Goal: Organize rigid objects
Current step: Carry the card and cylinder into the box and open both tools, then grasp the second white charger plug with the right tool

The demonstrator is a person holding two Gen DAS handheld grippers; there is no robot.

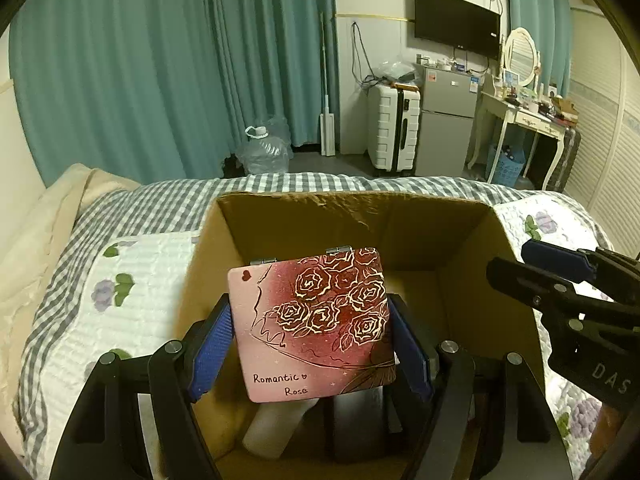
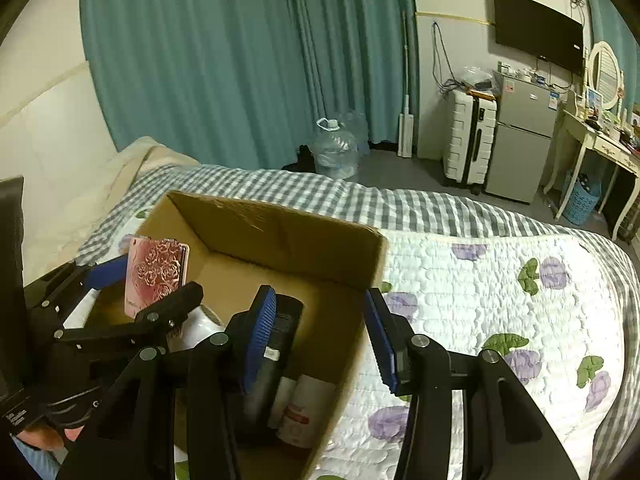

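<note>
Our left gripper [image 1: 310, 340] clamps pink rose-print hinged case [image 1: 312, 324] above open cardboard box [image 1: 352, 204] on floral quilt [image 2: 480, 300]. Our right gripper [image 2: 320, 340] spread wide, empty, straddling box's right wall; bottles [image 2: 308, 408] inside.

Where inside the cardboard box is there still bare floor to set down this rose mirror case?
Bare floor shows at the far end of the cardboard box, along its back wall and far right corner. The near end is crowded: a white bottle, a dark bottle and a red-labelled bottle lie there. The left hand-held gripper holds the Romantic Rose case above them.
</note>
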